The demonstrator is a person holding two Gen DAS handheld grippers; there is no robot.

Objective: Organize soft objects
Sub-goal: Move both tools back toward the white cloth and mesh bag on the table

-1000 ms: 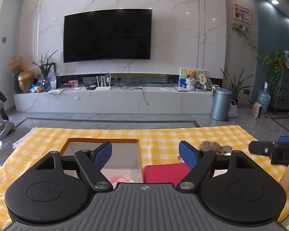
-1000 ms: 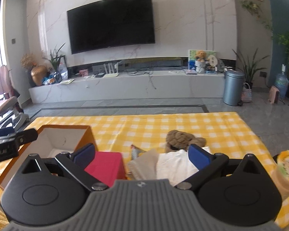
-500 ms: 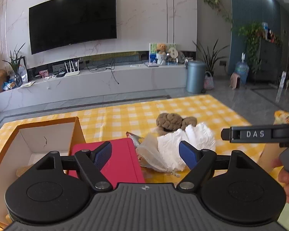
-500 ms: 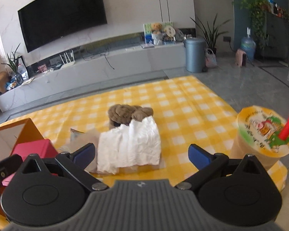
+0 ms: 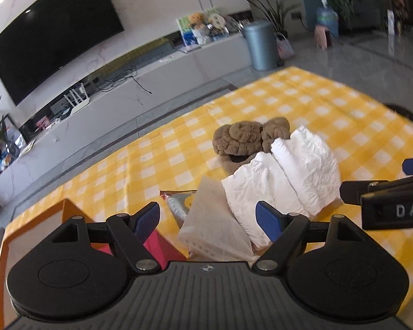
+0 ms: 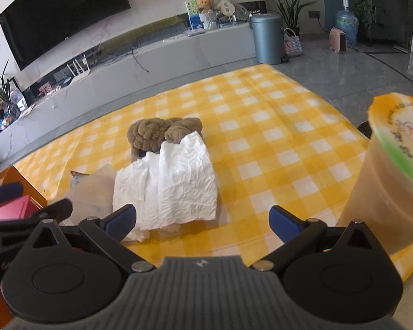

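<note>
Soft objects sit in a loose cluster on the yellow checked table (image 6: 261, 143), just ahead of both grippers. Nearest the left gripper (image 5: 208, 218), whose jaws are spread with nothing between them, lies a thin translucent packet (image 5: 212, 225), crinkly and probably slippery; beside it a red box (image 5: 157, 244) and the orange-walled box (image 5: 66, 209) that looks like the likely container. The right gripper (image 6: 202, 221) also has its jaws spread and empty, aimed at the near edge of the white cloth (image 6: 173, 181).

That cloth is crumpled and folded into about 3 soft ridges, light and floppy by the look of it. It should compress easily, so a pinch across 1 raised fold near the middle would likely hold better than a grab at a loose corner, which may let it unfold and drag.

Behind it, touching its far edge, is the brown plush toy (image 6: 157, 133): knobbly, fuzzy, rounded, probably light and springy. A squeeze across its bulkiest lump seems safest.

At the right stands a sealed drink cup (image 6: 393, 181), close to the right gripper; a careless sweep could tip it.
</note>
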